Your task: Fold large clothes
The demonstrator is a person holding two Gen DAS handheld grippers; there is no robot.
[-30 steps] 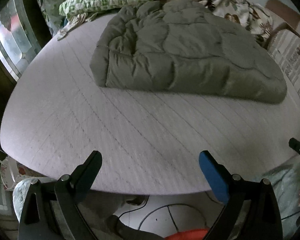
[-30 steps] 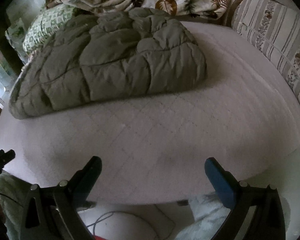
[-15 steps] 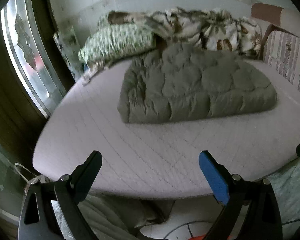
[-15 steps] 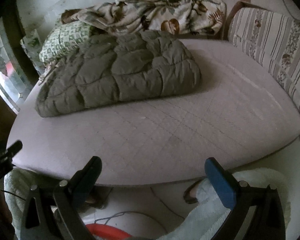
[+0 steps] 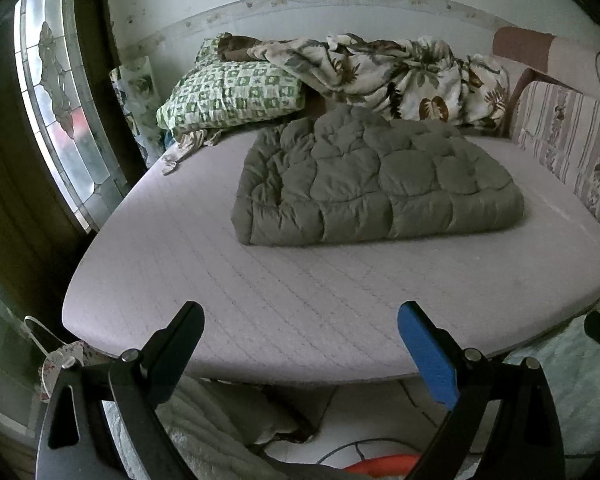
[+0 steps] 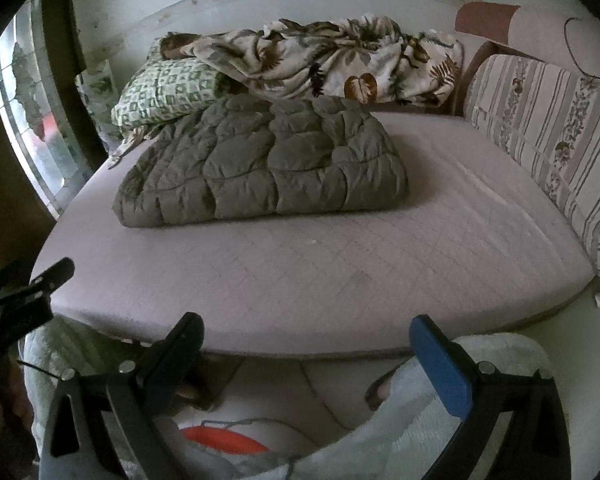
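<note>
A green pillow (image 5: 230,96) sits at the back of the bed (image 5: 300,300), at about 11 o'clock from the quilt (image 5: 376,184). A leafy blanket (image 5: 396,76) is piled up next to it, at 12 o'clock, and its edge touches the back of the quilt. A striped cushion (image 6: 548,140) leans along the bed's side at 3 o'clock. A window (image 5: 56,108) with patterned glass is at 9 o'clock, past the bed's edge.

The quilt is grey-green and puffy. It lies folded in a thick block on the far half of the bed — nothing is on top of it.

The bed cover is pale purple with thin stitched lines. The near half is bare. The wall behind is white with a worn strip across it. Down by the floor there is something orange (image 6: 224,440) and a thin wire.

The left hand-held gripper (image 5: 300,344) hangs over the bed's near edge, spread wide with nothing in it. The right hand-held gripper (image 6: 308,352) is the same — wide apart and holding nothing. Both are well apart from the quilt.
</note>
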